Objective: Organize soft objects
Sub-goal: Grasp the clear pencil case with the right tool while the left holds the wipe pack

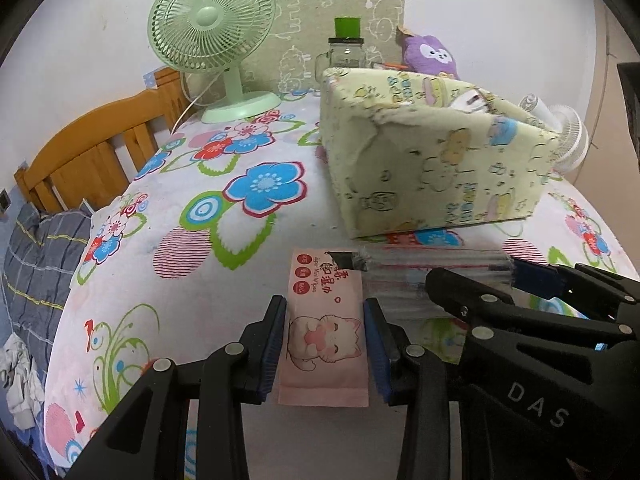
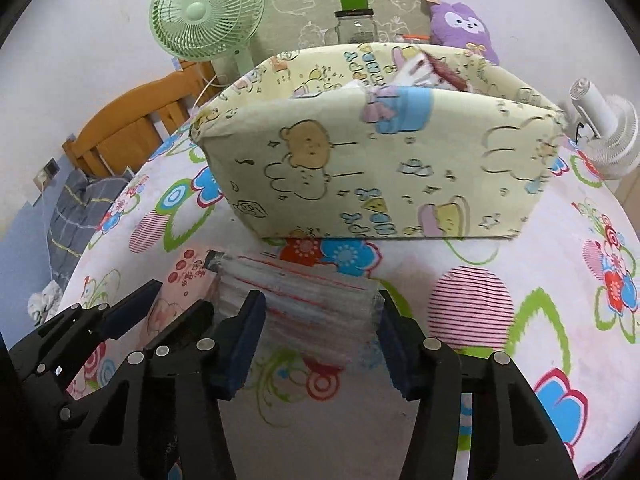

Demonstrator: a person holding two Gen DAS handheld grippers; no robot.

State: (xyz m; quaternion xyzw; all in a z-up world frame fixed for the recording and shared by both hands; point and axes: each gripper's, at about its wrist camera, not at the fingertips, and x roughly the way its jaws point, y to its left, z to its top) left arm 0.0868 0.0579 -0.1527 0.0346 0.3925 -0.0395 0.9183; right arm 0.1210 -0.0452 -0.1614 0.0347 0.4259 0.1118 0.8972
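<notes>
My left gripper (image 1: 325, 340) is shut on a pink wet-wipes pack (image 1: 326, 320) printed with a cartoon cat, held just above the flowered sheet (image 1: 248, 248). Beside it on the right, my right gripper (image 2: 320, 320) has its blue pads against both sides of a clear plastic pack (image 2: 316, 300) with red stripes. A pale yellow fabric bin (image 2: 380, 168) with cartoon prints stands open-topped right behind both packs, with white items inside. The left gripper (image 2: 168, 308) and the wipes pack (image 2: 180, 280) also show at the lower left of the right wrist view.
Along the wall stand a green desk fan (image 1: 208, 28), a glass jar with a green lid (image 1: 347, 48) and a purple plush (image 1: 430, 54). A small white fan (image 2: 608, 136) sits right of the bin. A wooden headboard (image 1: 92, 148) and grey plaid bedding (image 1: 36, 264) lie left.
</notes>
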